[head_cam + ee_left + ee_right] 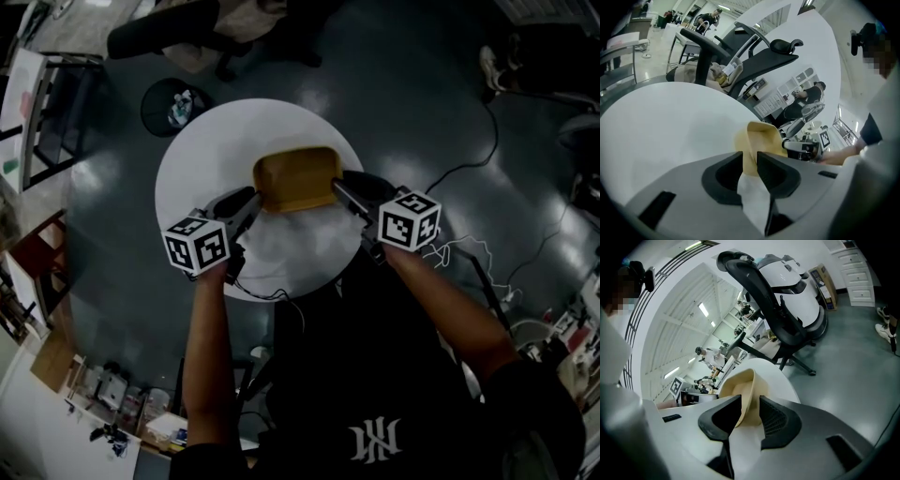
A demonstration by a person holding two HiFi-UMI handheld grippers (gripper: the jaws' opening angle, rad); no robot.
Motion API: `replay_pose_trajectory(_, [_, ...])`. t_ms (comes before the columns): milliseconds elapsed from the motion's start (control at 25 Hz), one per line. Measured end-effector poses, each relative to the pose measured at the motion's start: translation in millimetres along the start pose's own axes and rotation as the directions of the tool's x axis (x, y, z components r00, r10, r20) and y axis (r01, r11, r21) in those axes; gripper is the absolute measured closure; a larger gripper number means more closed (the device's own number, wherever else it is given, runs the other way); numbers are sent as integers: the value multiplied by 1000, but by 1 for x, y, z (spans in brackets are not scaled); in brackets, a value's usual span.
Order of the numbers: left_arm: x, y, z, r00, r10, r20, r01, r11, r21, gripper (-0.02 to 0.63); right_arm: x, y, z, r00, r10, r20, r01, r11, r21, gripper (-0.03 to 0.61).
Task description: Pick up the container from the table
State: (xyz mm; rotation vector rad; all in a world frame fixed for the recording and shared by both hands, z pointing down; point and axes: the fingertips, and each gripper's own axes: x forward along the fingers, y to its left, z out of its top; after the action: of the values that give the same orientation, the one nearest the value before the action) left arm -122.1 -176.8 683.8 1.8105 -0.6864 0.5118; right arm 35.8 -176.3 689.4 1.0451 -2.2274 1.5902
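The yellow container [295,178] is lying over the middle of the round white counter [202,155]; the left gripper [251,201] is clamping its jaws on the container's left wall; the right gripper [341,186] is clamping likewise on the right wall, one jaw inside, one outside.

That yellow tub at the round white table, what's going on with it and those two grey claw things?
A person is working a two-jaw gripper in each hand. The left gripper is pinching one end wall of the yellow plastic container, and the right gripper is pinching the opposite wall. The container is over the round white table; whether it has lifted off the tabletop yet can't be told.
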Motion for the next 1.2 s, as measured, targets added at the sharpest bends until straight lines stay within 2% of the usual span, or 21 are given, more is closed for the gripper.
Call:
replay_pose_trajectory(760, [7,-6,-8,999,-48,-10,47,996,-74,540,3,-3,-2,1000,-15,7,15,1000,5,472])
replay_pose_trajectory(920, [4,-9,-8,998,-53,-20,51,996,-69,546,3,-2,-1,1000,-25,0,25,1000,-14,483])
replay_pose_trajectory(1200, [-8,-17,2,999,-46,20,47,998,-50,554,0,10,12,1000,-5,10,6,999,-52,492])
